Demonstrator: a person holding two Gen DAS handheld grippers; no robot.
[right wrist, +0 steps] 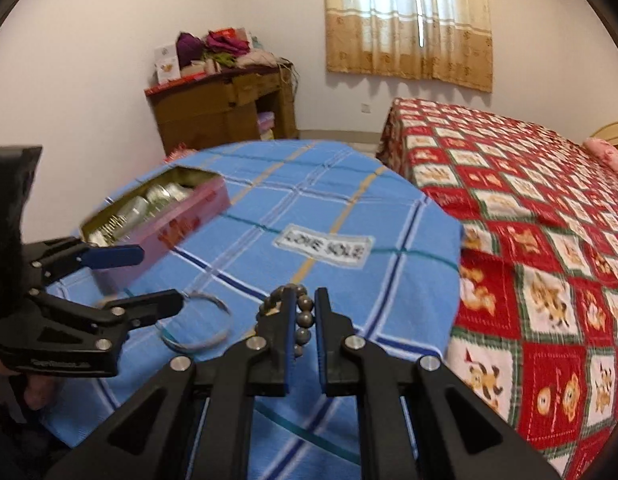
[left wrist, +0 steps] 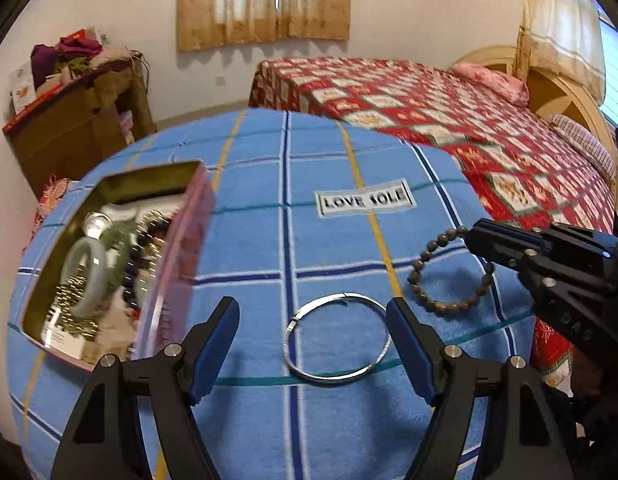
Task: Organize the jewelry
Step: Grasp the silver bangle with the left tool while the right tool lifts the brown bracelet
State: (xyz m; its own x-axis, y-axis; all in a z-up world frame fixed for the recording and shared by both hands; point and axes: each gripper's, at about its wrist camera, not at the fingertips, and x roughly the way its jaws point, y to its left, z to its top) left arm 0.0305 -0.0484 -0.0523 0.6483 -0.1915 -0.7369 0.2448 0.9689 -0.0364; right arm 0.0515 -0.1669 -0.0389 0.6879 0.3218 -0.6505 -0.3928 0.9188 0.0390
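A bracelet of dull brown beads (left wrist: 419, 276) hangs by its upper end from my right gripper (left wrist: 471, 236), just above the blue checked cloth (left wrist: 245, 232). In the right wrist view, that gripper (right wrist: 304, 300) is shut on the bead bracelet (right wrist: 305, 318). A thin silver bangle (left wrist: 337, 378) lies flat on the cloth. My left gripper (left wrist: 313, 316) stands open over it, one finger on each side, not touching. The same open left gripper (right wrist: 157, 278) and silver bangle (right wrist: 197, 346) show at the left of the right wrist view. An open pink tin (left wrist: 181, 248) at the left holds a jade bangle (left wrist: 83, 276) and chains.
The cloth-covered table (right wrist: 349, 200) carries a "LOVE SOLE" label (left wrist: 363, 199). A bed with a red patchwork quilt (left wrist: 449, 120) stands close on the right. A wooden cabinet (right wrist: 213, 112) piled with clothes is by the far wall. The pink tin (right wrist: 181, 220) sits near the table's left edge.
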